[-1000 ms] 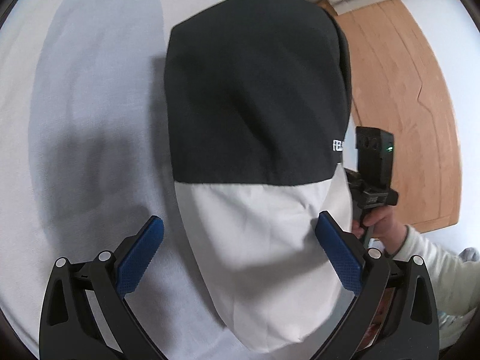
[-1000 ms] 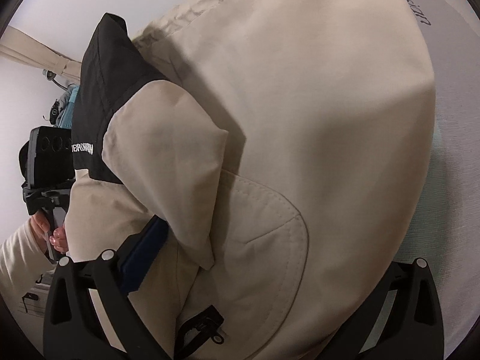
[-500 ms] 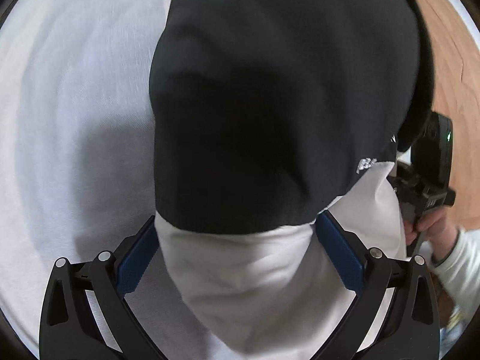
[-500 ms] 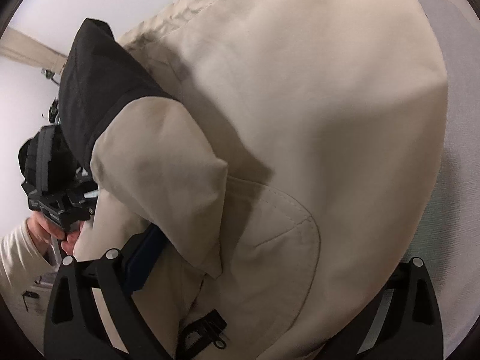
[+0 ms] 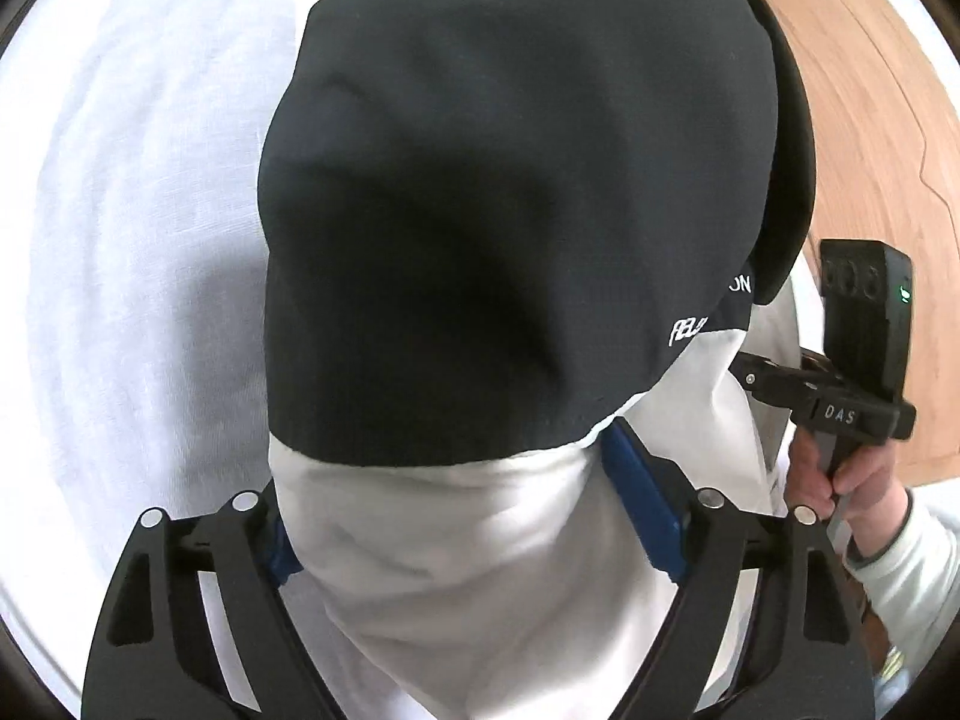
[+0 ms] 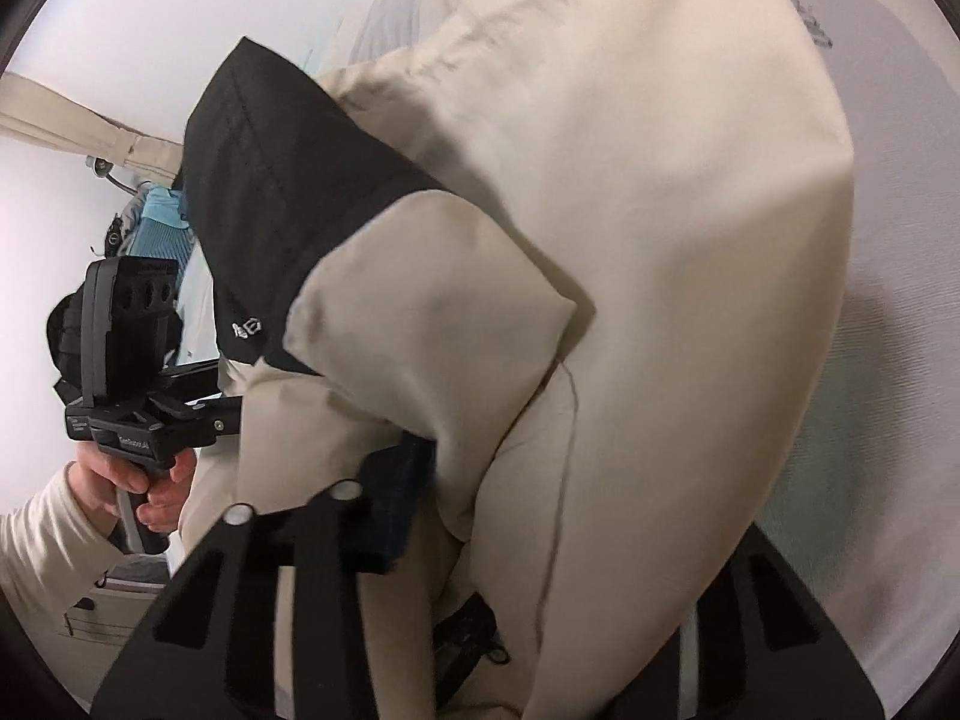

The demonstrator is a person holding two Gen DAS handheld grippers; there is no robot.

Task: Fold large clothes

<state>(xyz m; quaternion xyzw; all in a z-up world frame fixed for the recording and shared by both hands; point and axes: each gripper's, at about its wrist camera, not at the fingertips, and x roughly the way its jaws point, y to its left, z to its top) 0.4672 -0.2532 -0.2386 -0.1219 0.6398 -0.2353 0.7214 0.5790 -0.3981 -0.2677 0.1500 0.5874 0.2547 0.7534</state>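
Both grippers closing in on the jacket [image 5: 510, 210]: left gripper [image 5: 474, 516] straddles its pale end, pads apparently touching; right gripper [image 6: 540, 480] pinches a side fold, jacket stretching ahead.

It looks like a bedroom in a home. A wide bed covered in a white, faintly creased fabric sheet [image 5: 120, 240] fills the ground, a warm brown wooden door [image 5: 870, 150] stands behind it, and beige fabric curtains [image 6: 72, 114] hang against a plain white wall [image 6: 120, 18].
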